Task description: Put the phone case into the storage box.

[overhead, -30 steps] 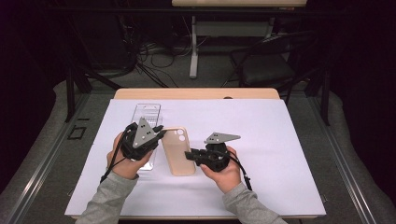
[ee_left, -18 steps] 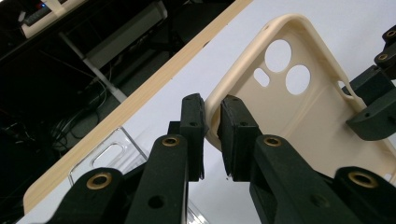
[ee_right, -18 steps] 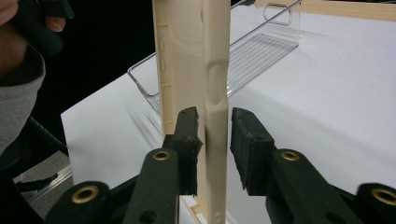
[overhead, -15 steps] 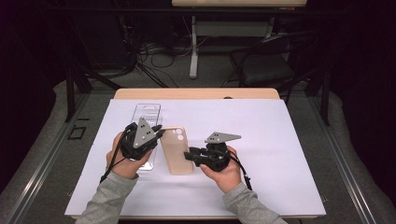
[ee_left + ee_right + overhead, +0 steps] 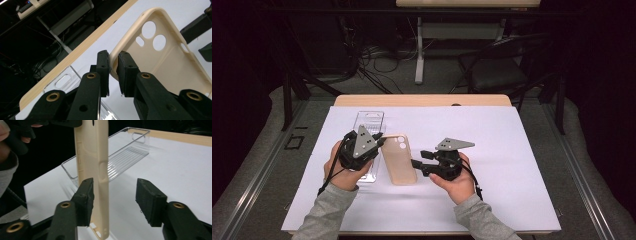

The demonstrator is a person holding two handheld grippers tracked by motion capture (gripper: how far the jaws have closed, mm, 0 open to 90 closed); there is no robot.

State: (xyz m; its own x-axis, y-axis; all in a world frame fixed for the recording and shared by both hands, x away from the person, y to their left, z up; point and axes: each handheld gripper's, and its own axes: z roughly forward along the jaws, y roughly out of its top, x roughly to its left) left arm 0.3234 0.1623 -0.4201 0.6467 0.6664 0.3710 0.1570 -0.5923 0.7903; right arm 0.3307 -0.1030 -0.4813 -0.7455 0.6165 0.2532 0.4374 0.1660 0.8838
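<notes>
High view: beige phone case unmoved on white sheet, beside clear tray. Left gripper stays clamped on its corner rim. Right gripper jaws just opened; case edge between, pads apart.

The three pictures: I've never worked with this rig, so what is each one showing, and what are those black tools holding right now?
No robot arm here: a person at a table holds a two-jaw tool in each hand. The high view looks down from above; the other two come from cameras riding on each tool, looking along its black jaws.

On the white table cover lie a clear plastic phone case and a beige soft phone case.

The left gripper is shut on the beige case's rim, near its camera holes. The right gripper has just been opening: the case's edge stands between its jaws, close against one pad, while the other pad is well clear, so it is no longer clamped.
</notes>
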